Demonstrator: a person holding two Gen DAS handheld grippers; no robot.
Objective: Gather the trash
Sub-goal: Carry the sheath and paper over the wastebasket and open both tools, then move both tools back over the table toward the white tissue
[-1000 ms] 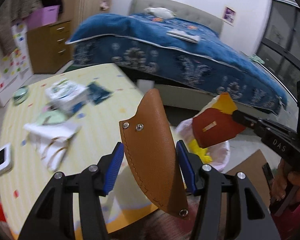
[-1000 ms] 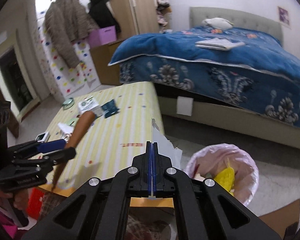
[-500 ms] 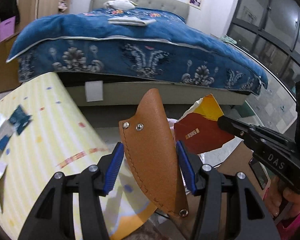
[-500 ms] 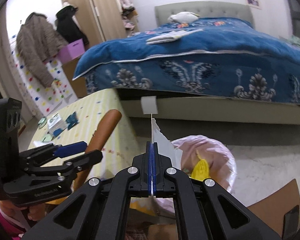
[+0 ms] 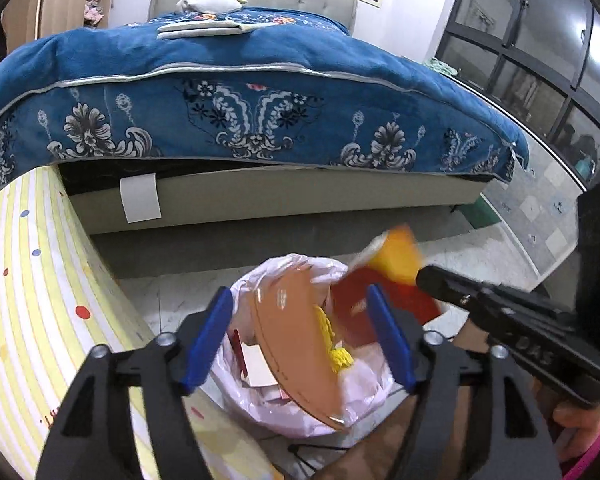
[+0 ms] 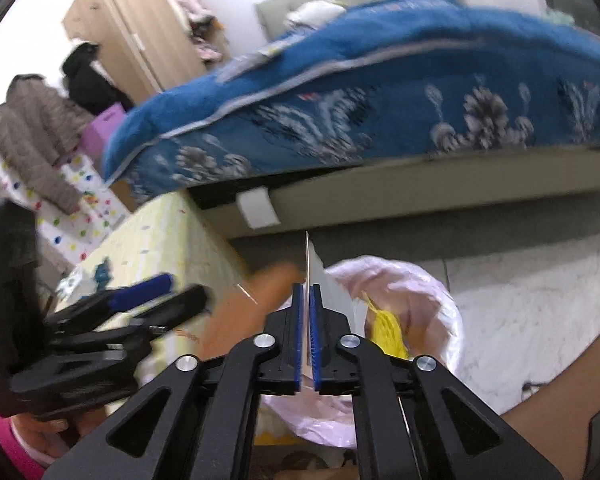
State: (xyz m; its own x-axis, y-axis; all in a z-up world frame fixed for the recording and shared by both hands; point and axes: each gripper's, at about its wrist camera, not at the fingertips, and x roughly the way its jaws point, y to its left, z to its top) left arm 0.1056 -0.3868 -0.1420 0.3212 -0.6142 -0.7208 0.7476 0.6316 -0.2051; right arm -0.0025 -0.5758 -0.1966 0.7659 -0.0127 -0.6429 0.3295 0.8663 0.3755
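A trash bin lined with a pink bag (image 5: pixel 288 408) stands on the floor beside the yellow striped table (image 5: pixel 32 320); it also shows in the right wrist view (image 6: pixel 432 292). My left gripper (image 5: pixel 300 336) is open above it, and the brown leather sheath (image 5: pixel 296 344) is loose between the pads, dropping into the bag. My right gripper (image 6: pixel 307 316) holds a red and yellow torn wrapper (image 5: pixel 392 276) edge-on over the bin, its pads slightly parted around the sheet. Yellow trash (image 6: pixel 384 328) lies in the bag.
A bed with a blue floral blanket (image 5: pixel 240 92) stands behind the bin. A brown cardboard piece (image 6: pixel 560 420) lies on the floor at right. The table holds small items at its far end (image 6: pixel 96 276). A wardrobe and hanging coats (image 6: pixel 40 140) are at left.
Both grippers swung from the table to above the bin. My left gripper opened and the sheath slipped down into the bag. The right gripper's pads parted slightly around the wrapper.
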